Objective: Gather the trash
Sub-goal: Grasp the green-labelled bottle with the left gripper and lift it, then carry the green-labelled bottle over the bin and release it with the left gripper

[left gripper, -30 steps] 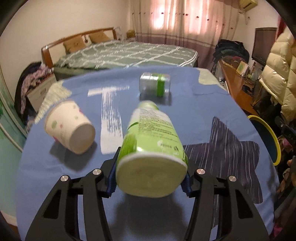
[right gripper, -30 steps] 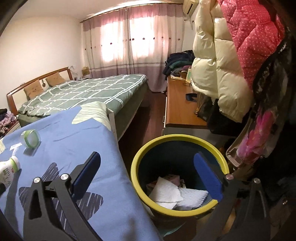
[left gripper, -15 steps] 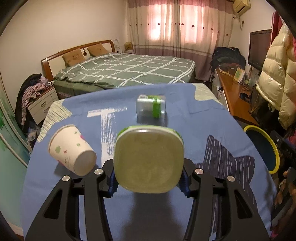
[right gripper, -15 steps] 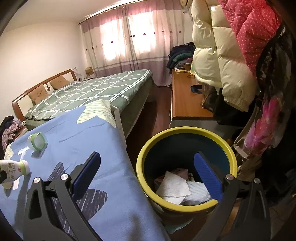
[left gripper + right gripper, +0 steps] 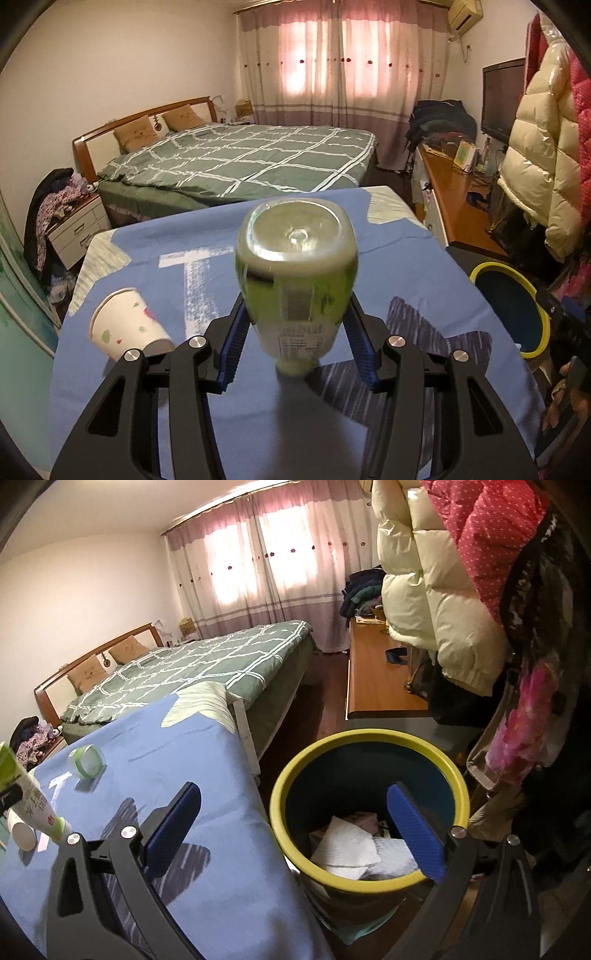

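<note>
My left gripper [image 5: 297, 347] is shut on a green-and-white plastic bottle [image 5: 297, 280], held above the blue tablecloth [image 5: 406, 273] with its base tipped up and cap end down. The bottle also shows at the left edge of the right wrist view [image 5: 33, 805]. A paper cup [image 5: 123, 328] lies on its side at the left. A small green-banded jar [image 5: 86, 761] lies farther back on the table; the bottle hides it in the left wrist view. My right gripper [image 5: 295, 823] is open and empty above the yellow-rimmed trash bin [image 5: 369, 738], which holds crumpled white paper [image 5: 351, 849].
The bin [image 5: 509, 306] stands on the floor right of the table edge. A bed [image 5: 240, 162] lies beyond the table. A wooden desk [image 5: 376, 686] and hanging puffy coats [image 5: 436, 590] crowd the right side. A nightstand [image 5: 77, 229] stands far left.
My left gripper has lifted the bottle off the cloth and tipped it base-up. The right gripper has shifted slightly over the bin and stays open.
</note>
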A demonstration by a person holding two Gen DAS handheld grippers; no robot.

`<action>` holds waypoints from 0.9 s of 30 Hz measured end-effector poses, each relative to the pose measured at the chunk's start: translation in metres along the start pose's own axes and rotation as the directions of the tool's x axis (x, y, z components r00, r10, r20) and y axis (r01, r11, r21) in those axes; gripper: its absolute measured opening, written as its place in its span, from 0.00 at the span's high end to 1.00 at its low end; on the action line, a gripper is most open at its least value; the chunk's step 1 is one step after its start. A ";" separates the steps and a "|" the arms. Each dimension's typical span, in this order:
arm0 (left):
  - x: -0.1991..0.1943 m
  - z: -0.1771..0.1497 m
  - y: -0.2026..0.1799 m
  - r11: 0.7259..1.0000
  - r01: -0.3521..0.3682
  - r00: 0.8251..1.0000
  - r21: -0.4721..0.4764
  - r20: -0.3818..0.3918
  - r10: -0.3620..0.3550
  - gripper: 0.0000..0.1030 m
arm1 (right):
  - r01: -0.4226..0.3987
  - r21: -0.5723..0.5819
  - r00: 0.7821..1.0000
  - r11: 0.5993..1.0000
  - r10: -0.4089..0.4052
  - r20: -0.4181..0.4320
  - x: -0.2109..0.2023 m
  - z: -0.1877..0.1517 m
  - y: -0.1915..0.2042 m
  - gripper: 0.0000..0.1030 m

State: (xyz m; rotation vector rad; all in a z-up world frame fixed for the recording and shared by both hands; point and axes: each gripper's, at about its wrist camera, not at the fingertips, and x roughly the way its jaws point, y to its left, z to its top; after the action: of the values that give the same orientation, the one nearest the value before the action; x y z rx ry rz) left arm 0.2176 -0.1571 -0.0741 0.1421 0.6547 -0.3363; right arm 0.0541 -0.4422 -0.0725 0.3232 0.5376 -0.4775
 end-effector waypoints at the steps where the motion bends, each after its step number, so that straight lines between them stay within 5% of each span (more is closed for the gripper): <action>1: 0.000 0.002 -0.004 1.000 0.008 1.000 0.004 0.001 -0.008 0.51 | 0.001 0.002 1.000 1.000 -0.001 0.000 -0.001 0.000 -0.002 0.07; 14: -0.001 0.031 -0.087 0.978 0.174 0.984 0.114 0.018 -0.177 0.51 | 0.059 0.058 0.998 0.997 -0.060 0.033 -0.023 0.002 -0.047 0.07; 27: 0.017 0.054 -0.249 0.857 0.430 0.900 0.285 -0.064 -0.431 0.51 | 0.216 0.158 0.974 0.964 -0.223 0.030 -0.043 -0.003 -0.120 0.07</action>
State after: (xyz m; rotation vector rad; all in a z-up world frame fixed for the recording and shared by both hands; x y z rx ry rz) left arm 0.1741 -0.4076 -0.0480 0.2798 0.6279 -0.8706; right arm -0.0409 -0.5276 -0.0714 0.4009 0.4931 -0.7427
